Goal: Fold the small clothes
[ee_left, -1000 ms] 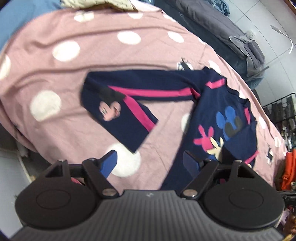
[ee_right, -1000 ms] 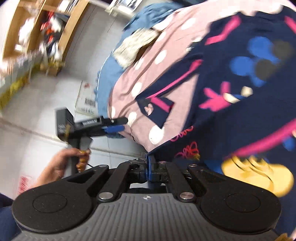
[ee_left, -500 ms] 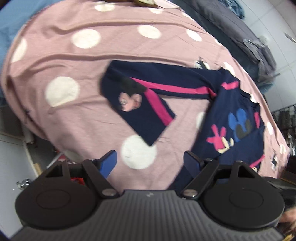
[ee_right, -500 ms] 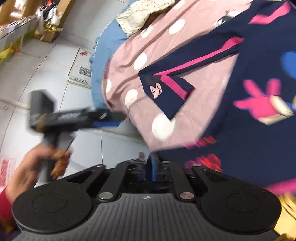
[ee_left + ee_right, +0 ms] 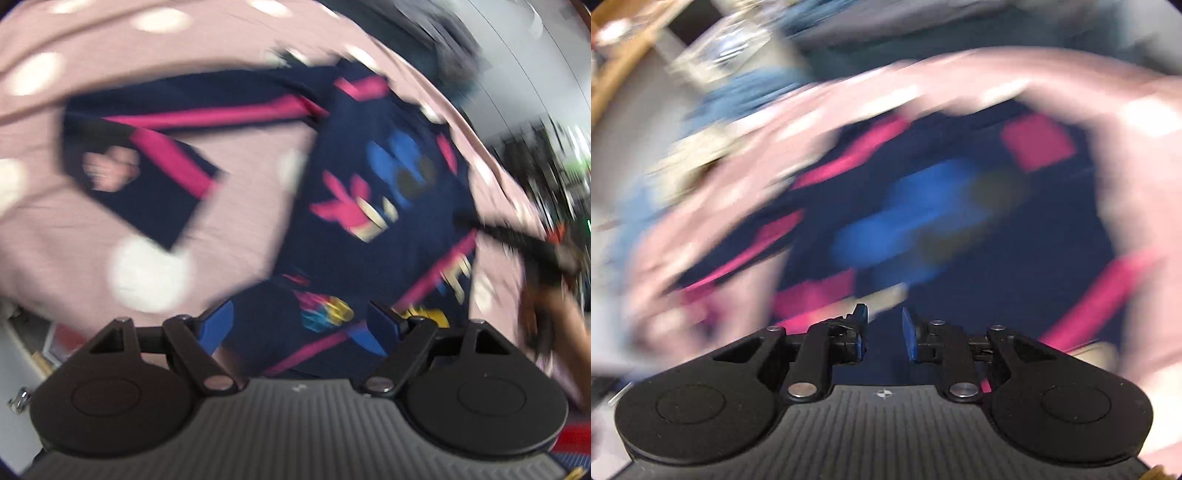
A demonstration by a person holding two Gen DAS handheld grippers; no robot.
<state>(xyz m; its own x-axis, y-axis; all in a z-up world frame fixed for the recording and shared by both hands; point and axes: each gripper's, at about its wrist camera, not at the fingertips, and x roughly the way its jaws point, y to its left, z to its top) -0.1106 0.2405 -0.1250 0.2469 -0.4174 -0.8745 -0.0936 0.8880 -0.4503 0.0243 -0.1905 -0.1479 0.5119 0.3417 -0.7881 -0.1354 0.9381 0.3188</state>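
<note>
- The bed is seen covered by a pink spread with white dots.
- A navy top with pink stripes and cartoon prints is laid flat on the spread.
- One sleeve is folded back on itself.
- Both views are blurred.

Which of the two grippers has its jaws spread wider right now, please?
The left gripper: its blue pads stand far apart over the navy shirt, while the right gripper shows only a narrow gap.
</note>
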